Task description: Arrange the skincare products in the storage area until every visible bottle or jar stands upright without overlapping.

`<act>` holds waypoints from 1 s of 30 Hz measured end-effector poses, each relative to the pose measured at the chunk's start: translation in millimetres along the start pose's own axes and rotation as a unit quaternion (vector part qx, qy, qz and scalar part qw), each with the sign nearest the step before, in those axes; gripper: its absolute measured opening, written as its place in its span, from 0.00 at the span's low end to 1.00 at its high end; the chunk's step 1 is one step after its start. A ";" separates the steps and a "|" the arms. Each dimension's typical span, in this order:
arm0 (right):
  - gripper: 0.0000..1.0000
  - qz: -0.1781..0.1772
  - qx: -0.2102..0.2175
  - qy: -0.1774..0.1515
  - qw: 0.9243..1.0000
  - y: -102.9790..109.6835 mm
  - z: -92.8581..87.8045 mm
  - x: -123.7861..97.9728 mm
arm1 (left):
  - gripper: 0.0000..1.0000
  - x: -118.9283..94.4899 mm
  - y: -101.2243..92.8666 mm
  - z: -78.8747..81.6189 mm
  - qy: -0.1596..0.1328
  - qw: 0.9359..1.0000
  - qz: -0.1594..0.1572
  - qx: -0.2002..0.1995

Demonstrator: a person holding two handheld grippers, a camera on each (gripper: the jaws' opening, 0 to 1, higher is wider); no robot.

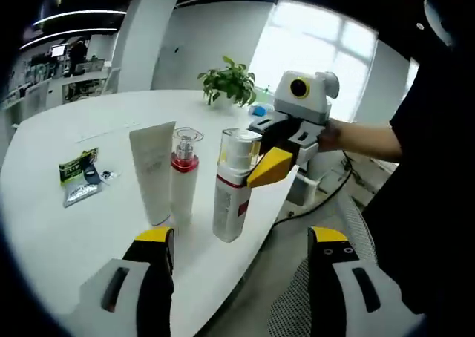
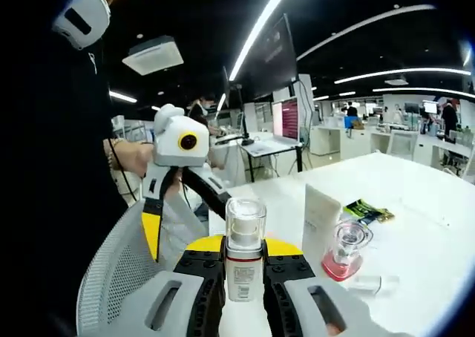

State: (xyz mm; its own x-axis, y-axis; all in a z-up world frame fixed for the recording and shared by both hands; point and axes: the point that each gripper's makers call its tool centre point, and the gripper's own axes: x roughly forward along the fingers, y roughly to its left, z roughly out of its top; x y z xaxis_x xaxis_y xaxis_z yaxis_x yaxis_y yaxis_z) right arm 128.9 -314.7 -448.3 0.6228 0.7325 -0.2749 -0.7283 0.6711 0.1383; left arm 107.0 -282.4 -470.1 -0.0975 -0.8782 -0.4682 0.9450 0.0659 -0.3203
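Observation:
Three skincare products stand upright in a row near the edge of the white table (image 1: 67, 233): a white tube (image 1: 152, 174), a slim bottle with a red collar and clear cap (image 1: 183, 177), and a taller white bottle with a red band and clear cap (image 1: 234, 185). My right gripper (image 1: 260, 162) reaches in from the right and is shut on the tall bottle below its cap. In the right gripper view the tall bottle (image 2: 245, 274) sits between my right gripper's (image 2: 245, 246) jaws, with the tube (image 2: 320, 218) and slim bottle (image 2: 346, 252) beyond. My left gripper (image 1: 243, 240) is open, short of the bottles.
Green and black sachets (image 1: 80, 175) lie on the table left of the tube. A potted plant (image 1: 230, 81) stands at the far edge. A grey mesh chair (image 2: 119, 277) sits beside the table edge. The left gripper (image 2: 185, 214) hangs over it.

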 end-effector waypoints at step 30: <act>0.09 -0.023 -0.071 0.033 0.997 -38.9 -69.1 16.5 | 0.99 -47.4 58.5 -25.6 0.005 0.989 0.147 -0.033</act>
State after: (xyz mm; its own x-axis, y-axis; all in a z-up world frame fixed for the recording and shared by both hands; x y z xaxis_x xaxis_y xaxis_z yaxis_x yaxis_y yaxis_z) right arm 147.8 -336.6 -523.9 0.6400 0.6890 -0.3401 -0.7353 0.6776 -0.0110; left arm 158.9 -224.9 -487.7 0.1752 -0.8115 -0.5574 0.9102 0.3493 -0.2225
